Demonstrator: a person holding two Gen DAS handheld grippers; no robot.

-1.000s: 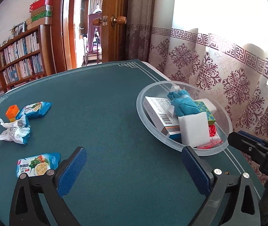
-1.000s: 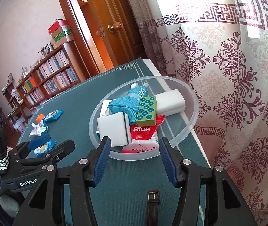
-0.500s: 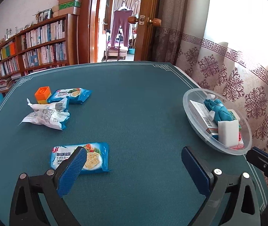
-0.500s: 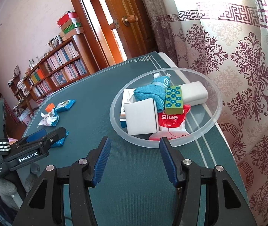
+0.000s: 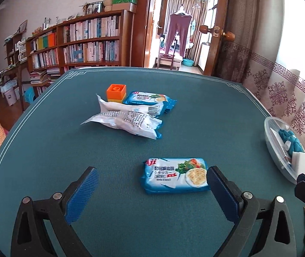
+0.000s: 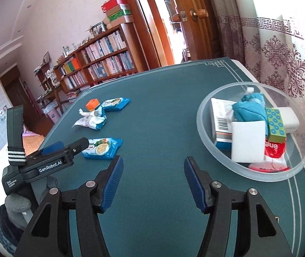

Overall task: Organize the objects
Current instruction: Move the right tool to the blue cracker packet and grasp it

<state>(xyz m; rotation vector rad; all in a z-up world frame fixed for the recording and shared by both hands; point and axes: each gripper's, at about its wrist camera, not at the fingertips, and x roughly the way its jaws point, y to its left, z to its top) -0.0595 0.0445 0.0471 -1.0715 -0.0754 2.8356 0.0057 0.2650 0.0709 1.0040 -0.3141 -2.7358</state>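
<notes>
Left claw (image 5: pixel 150 192) gapes wide before the Aji cracker packet (image 5: pixel 175 175), its right pad seemingly touching; right claw (image 6: pixel 153 184) open, empty.

Before you is a table (image 5: pixel 195 111) covered in dark teal cloth with a pale border line. On it lie a blue cracker packet (image 5: pixel 175 175) nearest you, two white-and-blue packets (image 5: pixel 129 117) overlapping farther back, another blue packet (image 5: pixel 150 101) behind them, and an orange block (image 5: pixel 116 92) just beside that. A clear bowl (image 6: pixel 204 128) sits at the right edge.
</notes>
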